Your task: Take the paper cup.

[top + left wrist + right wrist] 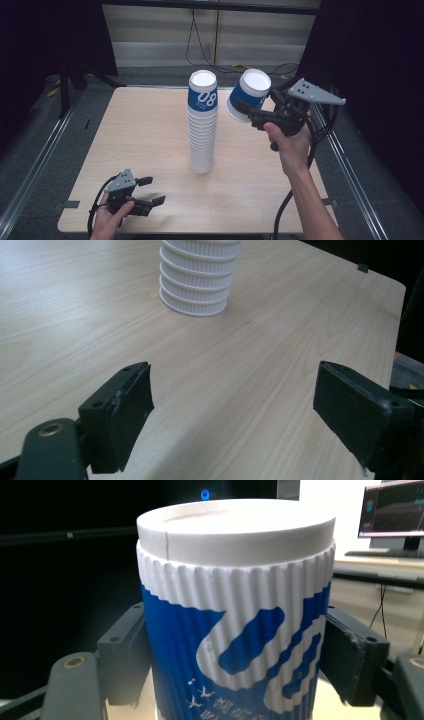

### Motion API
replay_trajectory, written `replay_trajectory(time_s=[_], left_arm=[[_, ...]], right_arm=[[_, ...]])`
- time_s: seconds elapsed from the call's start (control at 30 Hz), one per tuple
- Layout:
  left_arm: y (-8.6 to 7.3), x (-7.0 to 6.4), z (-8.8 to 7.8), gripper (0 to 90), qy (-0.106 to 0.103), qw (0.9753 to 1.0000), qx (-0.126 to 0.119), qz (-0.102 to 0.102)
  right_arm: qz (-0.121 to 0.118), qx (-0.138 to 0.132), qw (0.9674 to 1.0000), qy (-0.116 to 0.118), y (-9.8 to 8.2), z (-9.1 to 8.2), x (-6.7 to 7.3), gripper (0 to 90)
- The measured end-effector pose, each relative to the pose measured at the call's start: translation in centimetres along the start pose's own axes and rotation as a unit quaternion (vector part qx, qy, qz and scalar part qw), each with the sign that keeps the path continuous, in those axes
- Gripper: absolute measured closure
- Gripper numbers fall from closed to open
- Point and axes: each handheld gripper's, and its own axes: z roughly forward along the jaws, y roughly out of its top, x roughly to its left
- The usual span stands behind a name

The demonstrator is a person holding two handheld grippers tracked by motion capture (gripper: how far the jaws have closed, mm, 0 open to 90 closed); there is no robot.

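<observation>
At the left of the high view, the left gripper (148,191) rests low at the near edge of the table (150,130), its jaws spread wide with nothing between them; in the left gripper view only bare wood lies in the gap, with the foot of the stack farther off.

In the middle stands the stack of cups (203,125), a tall column of nested paper cups, upside down, the topmost showing a blue band with white print. It looks slender for its height (a sideways knock near the top would likely topple it), so anything added is best lowered straight down along its axis.

To the right, and a little above the top of the stack, the right gripper (243,111) holds a single paper cup (248,95) in the air, tilted, its white base turned up and toward the stack. The jaws pinch it across the ribbed blue-and-white sleeve, one pad on each side, as the right gripper view (235,630) shows.

The cup is probably very light and thin-walled: the corrugated sleeve gives the pads good friction, but the wall would dent or go oval under a hard squeeze. A gentle hold at mid-height on the sleeve, as here, seems right; gripping close to the open mouth would deform it and make nesting over the stack harder.
</observation>
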Motion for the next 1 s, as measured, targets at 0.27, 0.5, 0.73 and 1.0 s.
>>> replay_trajectory(time_s=[0.27,0.5,0.73,1.0], left_arm=[[0.2,-0.6,0.1,15.8,-0.011,0.9999,0.002,0.003],[0.6,-1.0,0.1,15.9,-0.031,0.9994,0.005,0.015],[1.8,-1.4,0.5,15.9,-0.011,0.9996,-0.002,0.025],[3.2,-1.6,1.2,15.9,-0.005,0.9988,-0.002,0.048]], right_arm=[[0.012,0.022,0.9996,0.012,-3.8,-0.4,0.1,23.4],[0.032,0.033,0.9986,0.026,-6.9,-0.8,0.5,23.6],[0.040,0.039,0.9980,0.031,-9.7,-1.0,1.4,23.7],[0.051,0.053,0.9964,0.044,-11.7,-0.9,2.0,23.8]])
